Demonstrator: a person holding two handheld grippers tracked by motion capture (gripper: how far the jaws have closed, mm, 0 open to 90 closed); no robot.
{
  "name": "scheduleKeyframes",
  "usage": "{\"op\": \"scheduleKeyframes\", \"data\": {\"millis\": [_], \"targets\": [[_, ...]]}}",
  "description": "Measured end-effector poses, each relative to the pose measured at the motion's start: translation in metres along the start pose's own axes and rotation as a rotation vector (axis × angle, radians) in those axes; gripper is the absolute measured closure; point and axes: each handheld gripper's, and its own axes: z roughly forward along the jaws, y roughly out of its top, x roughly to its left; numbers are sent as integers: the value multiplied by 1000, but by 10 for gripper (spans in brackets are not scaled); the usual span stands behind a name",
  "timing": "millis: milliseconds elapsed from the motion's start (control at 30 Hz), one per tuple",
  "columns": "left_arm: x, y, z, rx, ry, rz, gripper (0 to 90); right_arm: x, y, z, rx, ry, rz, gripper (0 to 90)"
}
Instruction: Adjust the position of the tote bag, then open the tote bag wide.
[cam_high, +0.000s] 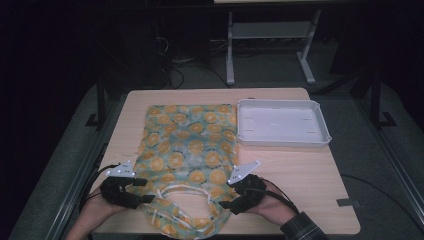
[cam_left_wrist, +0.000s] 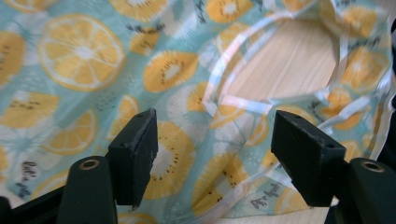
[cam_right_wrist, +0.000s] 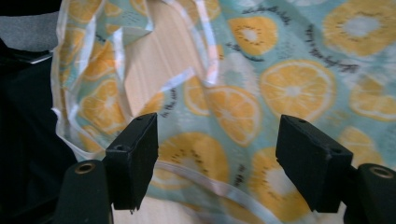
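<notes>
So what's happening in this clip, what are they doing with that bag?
A person works a fruit-print bag that lies flat on the table, handles toward them, with a gripper in each hand. The left gripper and right gripper sit at the handle end, one at each side. Both have open jaws over the fabric and pinch nothing. An empty white tray sits to the bag's right, untouched.

fruit-print bag (cam_high: 187, 150) near end cut off

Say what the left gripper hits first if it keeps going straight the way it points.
Most likely the fruit-print bag: the left gripper has open jaws aimed at its fabric beside the handle opening, nothing between. Depth is unclear.
</notes>
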Motion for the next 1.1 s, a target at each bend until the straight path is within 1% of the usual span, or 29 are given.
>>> {"op": "scheduleKeyframes", "data": {"millis": [67, 100, 133, 200, 267, 300, 333, 367, 400, 433, 533, 567, 633, 667, 700, 733, 767, 800, 833, 867, 900, 1000, 1100], "targets": [[-1, -2, 4, 21, -3, 11, 286, 4, 0, 4, 5, 11, -17, 288], [-2, -3, 5, 39, -2, 27, 274, 6, 0, 6, 12, 13, -19, 284], [-4, -4, 8, 42, -8, 23, 259, 8, 0, 8, 18, 20, -21, 282], [-5, -6, 11, 66, -15, 41, 246, 10, -1, 12, 25, 19, -43, 270], [-7, -7, 14, 84, -19, 48, 232, 11, -2, 16, 38, 28, -39, 264], [-8, -8, 16, 97, -19, 51, 224, 10, -3, 18, 43, 25, -54, 257], [-9, -9, 18, 110, -17, 58, 215, 10, -4, 20, 51, 23, -57, 252], [-10, -10, 21, 116, -17, 59, 206, 8, -5, 22, 53, 22, -76, 251], [-10, -10, 22, 127, -18, 61, 198, 10, -6, 23, 60, 27, -64, 247], [-10, -11, 24, 137, -20, 69, 197, 10, -7, 25, 63, 20, -66, 243], [-11, -14, 27, 165, -25, 78, 186, 11, -8, 27, 77, 8, -83, 233], [-12, -15, 27, 162, -23, 79, 177, 10, -8, 29, 79, 2, -103, 233], [-12, -15, 27, 159, -17, 91, 173, 10, -10, 31, 83, 2, -123, 228], [-13, -15, 28, 158, -15, 92, 173, 11, -10, 32, 92, 1, -119, 227], [-14, -16, 28, 159, -8, 109, 172, 11, -11, 32, 97, 4, -119, 225], [-15, -16, 28, 161, -5, 116, 171, 11, -12, 34, 98, 4, -136, 223], [-15, -17, 28, 160, 1, 126, 172, 12, -12, 35, 109, 4, -125, 223], [-16, -17, 28, 159, 7, 133, 173, 13, -12, 36, 120, -1, -131, 218], [-17, -17, 28, 163, 20, 152, 175, 14, -13, 37, 121, -11, -150, 216], [-18, -17, 29, 165, 24, 156, 181, 15, -13, 37, 123, -15, -147, 216], [-19, -17, 29, 170, 32, 163, 185, 15, -13, 37, 121, -15, -156, 216], [-20, -17, 29, 175, 52, 176, 226, 15, -13, 37, 120, -14, -158, 219], [-20, -16, 27, 180, 59, 187, 256, 14, -13, 37, 124, -16, -158, 242]]}}
